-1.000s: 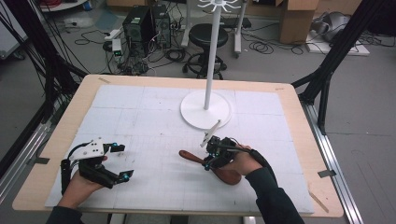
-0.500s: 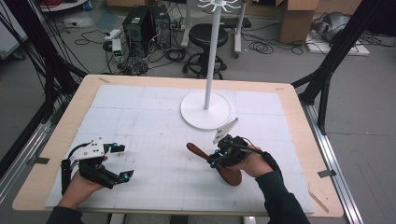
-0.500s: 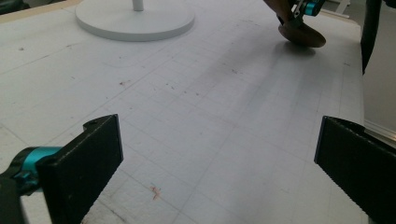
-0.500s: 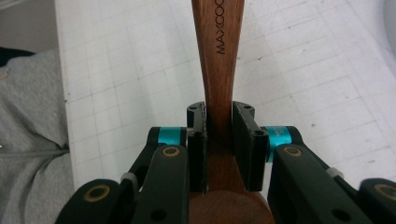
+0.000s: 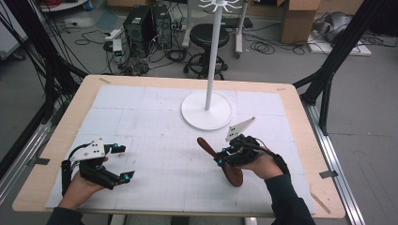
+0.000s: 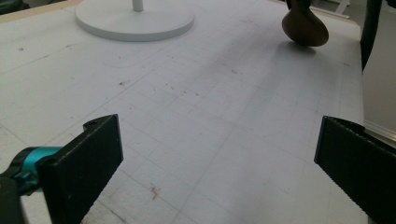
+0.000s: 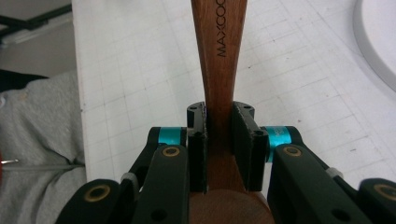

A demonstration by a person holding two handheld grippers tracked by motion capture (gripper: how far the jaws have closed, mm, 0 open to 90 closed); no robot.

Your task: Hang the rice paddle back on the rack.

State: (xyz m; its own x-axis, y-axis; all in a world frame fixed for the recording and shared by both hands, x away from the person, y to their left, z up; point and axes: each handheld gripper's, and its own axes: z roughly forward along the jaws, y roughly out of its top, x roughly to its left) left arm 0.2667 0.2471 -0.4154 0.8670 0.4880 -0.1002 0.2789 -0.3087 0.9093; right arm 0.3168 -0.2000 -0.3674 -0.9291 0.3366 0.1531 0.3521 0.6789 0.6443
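Note:
A brown wooden spoon [image 5: 233,176] with lettering on its handle [image 7: 219,51] is held over the white mat at the right. My right gripper [image 5: 226,157] is shut on its neck, both jaws pressed against the wood [image 7: 219,135]. The handle points away from the gripper, and the rounded bowl end [image 6: 304,29] hangs low over the mat. My left gripper [image 5: 126,162] rests at the mat's near left, open, with nothing between its wide-apart jaws [image 6: 219,158].
A white stand with a round base [image 5: 206,111] and a tall pole rises at the back middle of the mat; its base [image 6: 135,18] lies ahead of the left gripper. The wooden table edge [image 5: 305,140] frames the mat. Bare mat lies between the two grippers.
My right gripper has shifted a little to the right with the spoon, turning it so the bowl end swings toward the person. The left gripper has stayed still.

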